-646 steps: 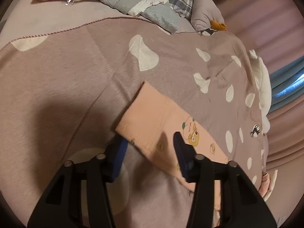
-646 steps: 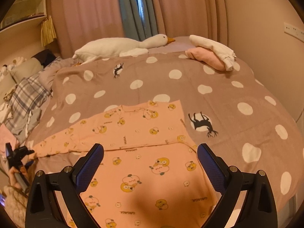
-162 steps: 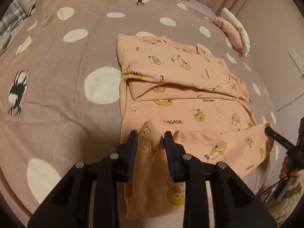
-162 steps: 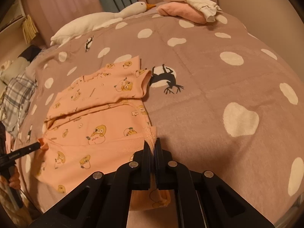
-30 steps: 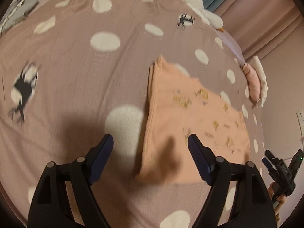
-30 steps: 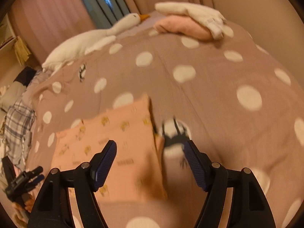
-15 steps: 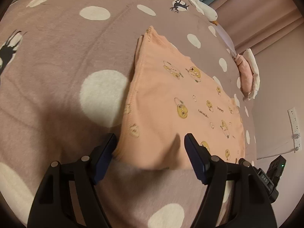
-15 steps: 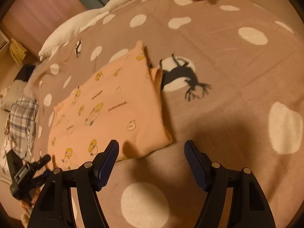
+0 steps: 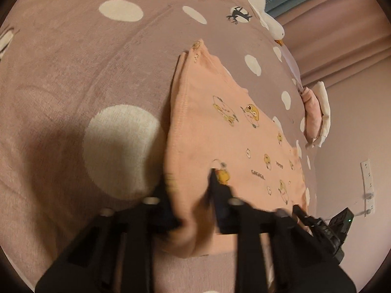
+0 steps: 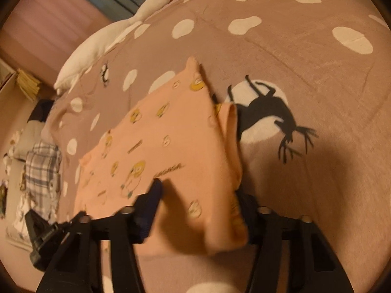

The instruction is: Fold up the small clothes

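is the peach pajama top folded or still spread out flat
Folded. The peach top lies as a compact rectangle on the dotted blanket, doubled layers showing along its side edge, no sleeves sticking out.

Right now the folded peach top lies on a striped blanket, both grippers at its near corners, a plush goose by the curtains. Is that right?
One thing is wrong: the blanket is spotted, with white dots and deer shapes, not striped, as the right wrist view shows. The folded peach top lies on it, the left gripper and right gripper at its near corners, the plush goose by the curtains.
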